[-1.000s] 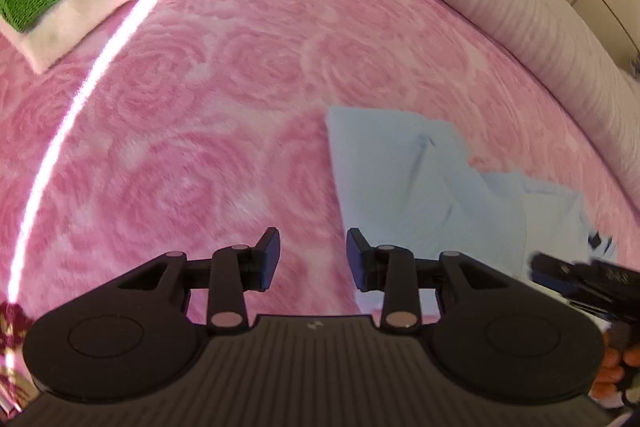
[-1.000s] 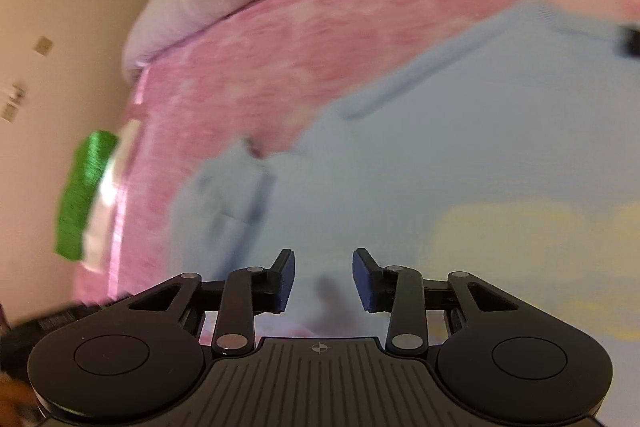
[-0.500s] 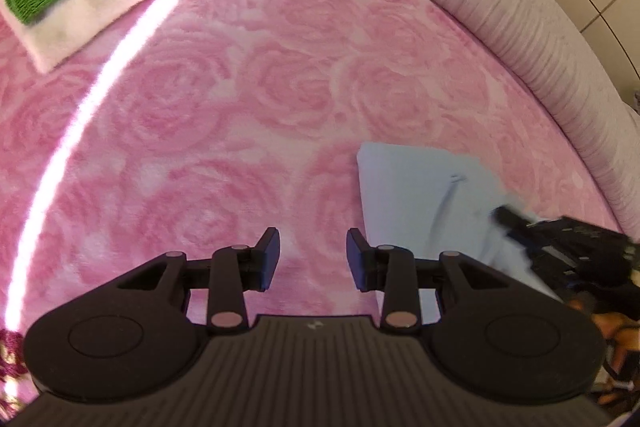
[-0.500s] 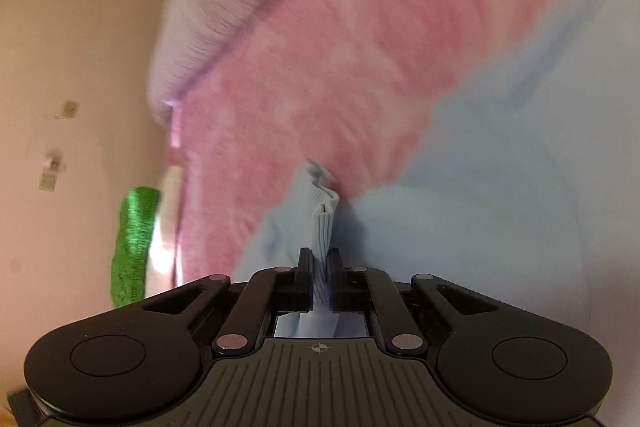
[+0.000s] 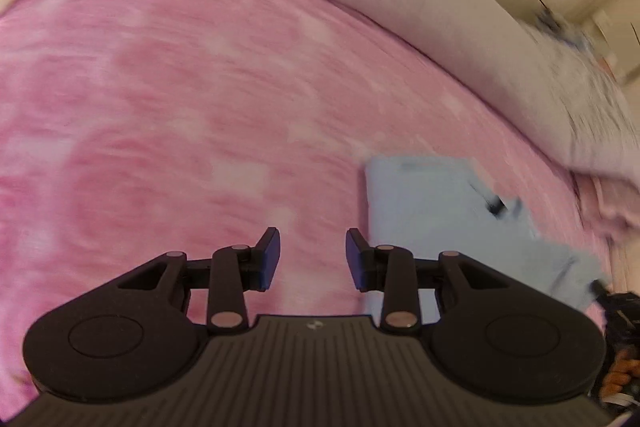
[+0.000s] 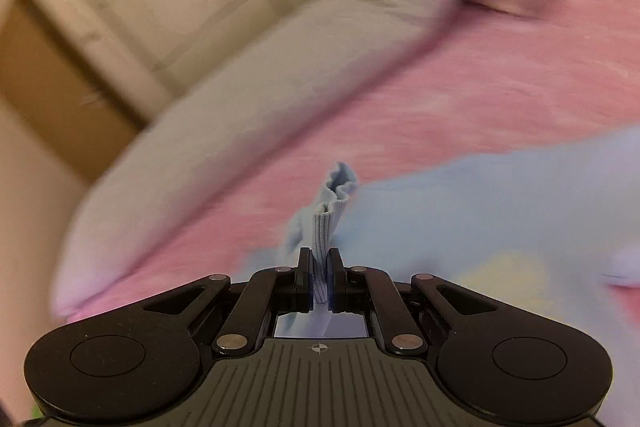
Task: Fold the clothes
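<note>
Right claw (image 6: 319, 281) clamped on ribbed cuff (image 6: 325, 223) of light blue garment (image 5: 432, 203), spread on pink bed (image 5: 180, 107) at 3 o'clock. Left claw (image 5: 312, 259) half wide, empty.

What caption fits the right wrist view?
Right tool shut on a ribbed edge of the blue garment above the pink bedspread.

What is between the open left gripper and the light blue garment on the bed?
Only bare pink bedspread; in the left wrist view, the left gripper holds nothing, and the light blue garment lies just beside its right finger.
</note>
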Action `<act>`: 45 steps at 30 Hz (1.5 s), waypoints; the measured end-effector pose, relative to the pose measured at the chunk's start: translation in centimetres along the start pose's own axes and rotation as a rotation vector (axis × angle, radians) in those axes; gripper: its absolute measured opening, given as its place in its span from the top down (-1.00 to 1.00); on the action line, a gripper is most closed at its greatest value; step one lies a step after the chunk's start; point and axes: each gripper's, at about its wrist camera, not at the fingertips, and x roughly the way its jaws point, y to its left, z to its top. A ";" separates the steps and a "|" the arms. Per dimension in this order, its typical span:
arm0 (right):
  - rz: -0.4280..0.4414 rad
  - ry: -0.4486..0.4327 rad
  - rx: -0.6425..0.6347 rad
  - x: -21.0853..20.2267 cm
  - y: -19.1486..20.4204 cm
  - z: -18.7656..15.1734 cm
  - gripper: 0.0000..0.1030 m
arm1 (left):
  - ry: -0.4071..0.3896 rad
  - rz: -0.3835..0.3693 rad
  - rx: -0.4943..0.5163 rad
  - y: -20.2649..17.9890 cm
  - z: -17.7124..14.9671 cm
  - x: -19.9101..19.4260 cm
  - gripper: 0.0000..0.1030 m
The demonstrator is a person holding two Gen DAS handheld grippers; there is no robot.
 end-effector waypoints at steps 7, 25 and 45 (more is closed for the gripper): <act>-0.008 0.035 0.025 0.6 -4.9 -1.7 0.91 | 0.072 0.006 0.122 -6.1 -2.6 3.1 0.42; -0.223 0.299 -0.003 0.8 -11.4 -2.0 0.50 | 0.226 0.159 0.324 -13.8 -9.3 9.6 0.42; -0.287 -0.187 0.785 -16.5 -38.4 3.8 0.20 | 0.216 0.132 0.305 -22.3 -13.1 7.4 0.42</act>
